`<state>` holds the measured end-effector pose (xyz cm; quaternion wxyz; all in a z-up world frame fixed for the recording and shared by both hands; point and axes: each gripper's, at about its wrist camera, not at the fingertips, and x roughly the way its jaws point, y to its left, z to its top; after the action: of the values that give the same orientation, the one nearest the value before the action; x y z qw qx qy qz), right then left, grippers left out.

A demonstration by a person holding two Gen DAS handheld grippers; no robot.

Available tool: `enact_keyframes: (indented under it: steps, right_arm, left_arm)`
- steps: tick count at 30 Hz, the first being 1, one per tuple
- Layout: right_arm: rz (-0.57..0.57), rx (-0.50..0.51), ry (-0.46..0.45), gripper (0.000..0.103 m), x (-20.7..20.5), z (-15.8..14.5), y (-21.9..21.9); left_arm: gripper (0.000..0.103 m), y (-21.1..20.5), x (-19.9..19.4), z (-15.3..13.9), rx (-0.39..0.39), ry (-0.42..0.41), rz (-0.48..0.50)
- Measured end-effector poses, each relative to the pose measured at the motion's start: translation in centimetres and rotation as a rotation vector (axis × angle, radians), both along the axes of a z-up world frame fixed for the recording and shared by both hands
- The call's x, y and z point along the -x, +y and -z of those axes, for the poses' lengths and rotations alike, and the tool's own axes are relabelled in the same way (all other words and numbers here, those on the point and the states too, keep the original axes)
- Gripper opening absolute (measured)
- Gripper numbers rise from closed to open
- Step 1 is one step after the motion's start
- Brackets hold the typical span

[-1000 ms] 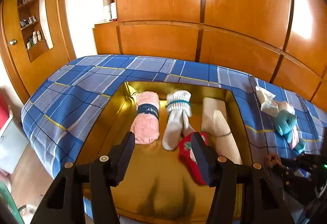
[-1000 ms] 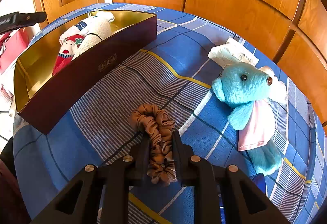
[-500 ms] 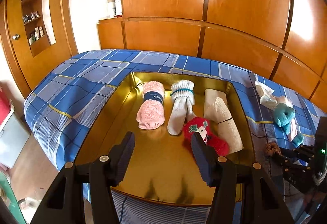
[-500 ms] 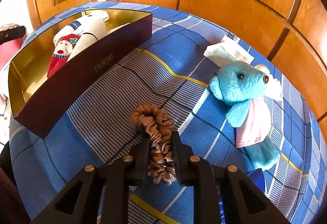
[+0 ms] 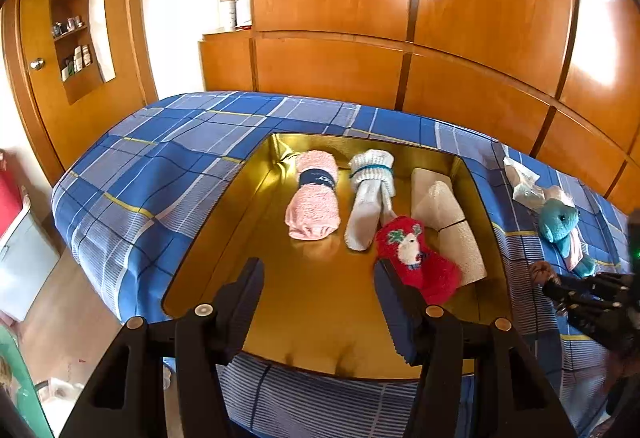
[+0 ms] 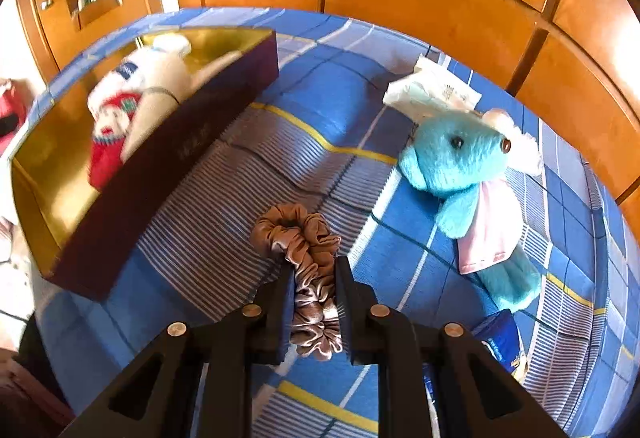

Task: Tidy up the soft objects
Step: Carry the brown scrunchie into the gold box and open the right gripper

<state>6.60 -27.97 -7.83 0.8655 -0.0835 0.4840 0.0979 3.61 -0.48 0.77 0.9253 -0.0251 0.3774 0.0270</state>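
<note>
Left wrist view first: we see a gold box (image 5: 224, 238) sitting on a bed (image 5: 160, 166) with a blue checked cover. Inside the box lie a pink rolled towel (image 5: 314, 204), a white rolled sock (image 5: 370, 194), a red fuzzy sock (image 5: 420, 260) with a little white animal on it, and a cream rolled cloth (image 5: 448, 222). The red sock touches the cream cloth and lies just beside the white sock. Our left claw (image 5: 318, 286) hangs above the near end of the box. Its fingers are spread wide with nothing between them. Brown wooden cupboards stand behind the bed.

From the right wrist view, we see the box's dark outer wall (image 6: 168, 174) on the left. A blue teddy (image 6: 468, 174) with a pink cloth lies on the bed to the right. A white packet (image 6: 432, 92) lies just behind the teddy's head. A small blue pack (image 6: 498, 334) sits near the teddy's feet.

Our right claw (image 6: 313, 278) is squeezed tight on a brown scrunchie (image 6: 304, 254). The scrunchie sticks out in front of the fingers, and its loop sits over the striped part of the cover. It is between the box and the teddy, apart from both. Nothing stands between the scrunchie and the box.
</note>
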Motion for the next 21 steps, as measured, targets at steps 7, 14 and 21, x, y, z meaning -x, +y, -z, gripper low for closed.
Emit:
enact_keyframes:
  steps: [7,14,21]
  right_arm:
    - [-0.048,-0.106,-0.065,0.018,0.2,-4.0,2.2]
    - [-0.169,-0.214,-0.071,0.018,-0.8,-6.6,7.7]
    - [-0.303,-0.223,0.002,0.018,-1.9,-5.4,15.1]
  left_arm:
    - [0.058,1.4,0.1,0.1,0.01,0.0,-0.033]
    - [0.058,3.3,0.3,0.1,0.021,-0.003,-0.08]
    - [0.058,5.2,0.6,0.1,0.025,-0.003,-0.13]
